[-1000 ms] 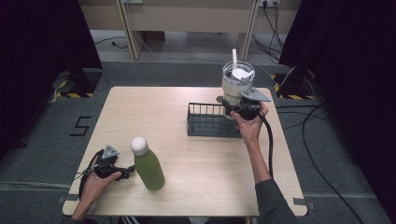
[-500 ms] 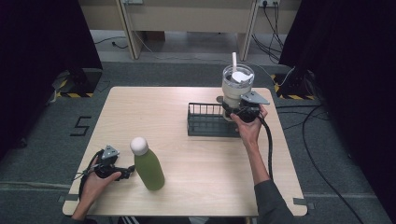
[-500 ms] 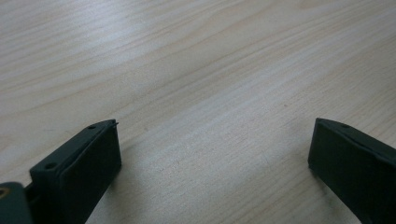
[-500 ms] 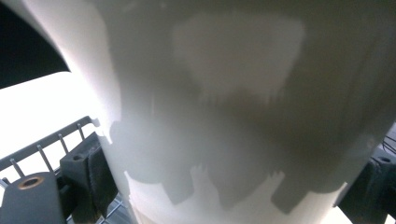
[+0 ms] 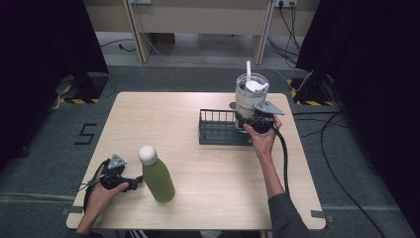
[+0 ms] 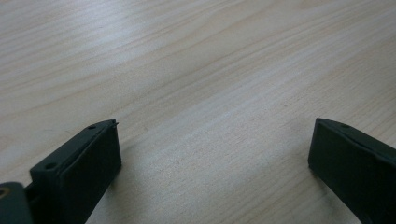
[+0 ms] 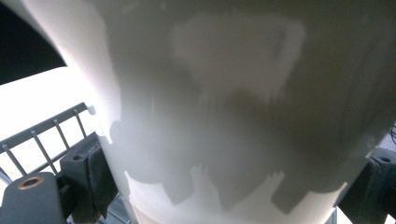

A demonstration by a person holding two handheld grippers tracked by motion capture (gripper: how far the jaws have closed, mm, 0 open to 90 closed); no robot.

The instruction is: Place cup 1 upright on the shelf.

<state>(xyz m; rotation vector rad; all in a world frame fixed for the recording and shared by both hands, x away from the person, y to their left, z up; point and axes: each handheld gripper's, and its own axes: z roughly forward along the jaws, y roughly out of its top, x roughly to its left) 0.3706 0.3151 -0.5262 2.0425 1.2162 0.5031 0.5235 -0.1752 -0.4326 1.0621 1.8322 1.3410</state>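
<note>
Pale wood grain runs across the counter (image 5: 208, 148), which stands on grey carpet with dark curtains at either side and cables trailing off to the right. My right tool (image 5: 258, 122) is clamped on the white tumbler (image 5: 249, 99); in the right gripper view a black jaw presses each side of its lower body. I hold it low, I think, so the tall cup with its straw stays upright. It sits at the right end of the black wire basket (image 5: 223, 128), but I cannot tell whether its base rests inside the basket, just beyond it, or hangs in the air, because my hand and tool cover that part. My left tool (image 5: 130, 182) lies low on the counter near its front left edge with the jaws wide apart and nothing between them, just beside the green bottle (image 5: 156, 174) with the white cap. Whether a jaw tip touches the bottle is too small to make out.
</note>
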